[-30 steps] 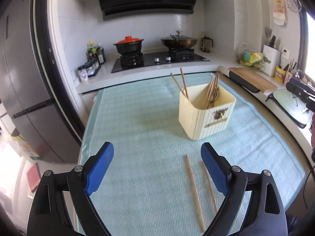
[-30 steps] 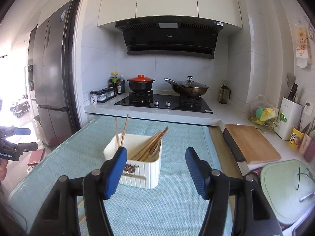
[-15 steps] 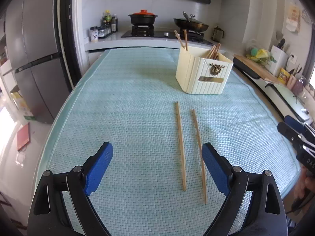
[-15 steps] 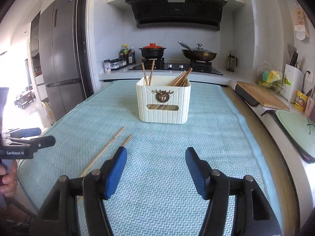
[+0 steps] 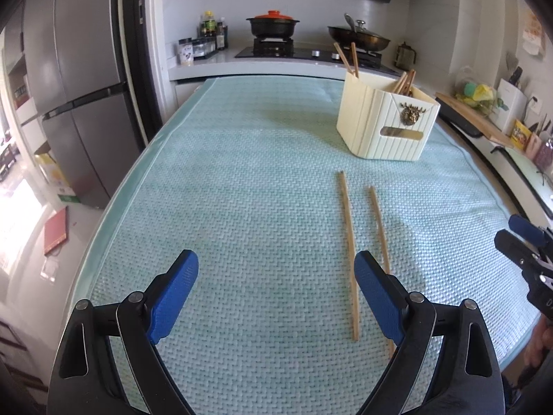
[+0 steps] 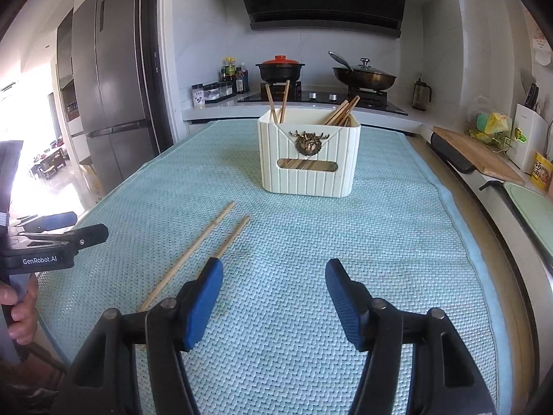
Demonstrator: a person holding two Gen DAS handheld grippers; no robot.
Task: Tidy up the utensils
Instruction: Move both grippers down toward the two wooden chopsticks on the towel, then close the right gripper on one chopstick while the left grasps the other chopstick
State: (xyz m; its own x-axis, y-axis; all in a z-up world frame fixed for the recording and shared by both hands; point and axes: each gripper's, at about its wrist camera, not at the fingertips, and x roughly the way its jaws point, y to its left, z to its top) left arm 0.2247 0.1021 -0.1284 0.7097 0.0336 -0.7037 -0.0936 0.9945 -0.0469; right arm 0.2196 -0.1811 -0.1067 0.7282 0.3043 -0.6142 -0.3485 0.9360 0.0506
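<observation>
Two chopsticks left loose on mat, near side of holder. Several sticks already stand inside, perhaps a spoon too. Left gripper and right gripper wide apart, empty.

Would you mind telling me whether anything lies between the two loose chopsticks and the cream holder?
Nothing visible does: only bare mat separates the chopsticks from the holder.

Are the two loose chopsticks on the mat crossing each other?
No, the two loose chopsticks lie side by side, apart, on the mat.
</observation>
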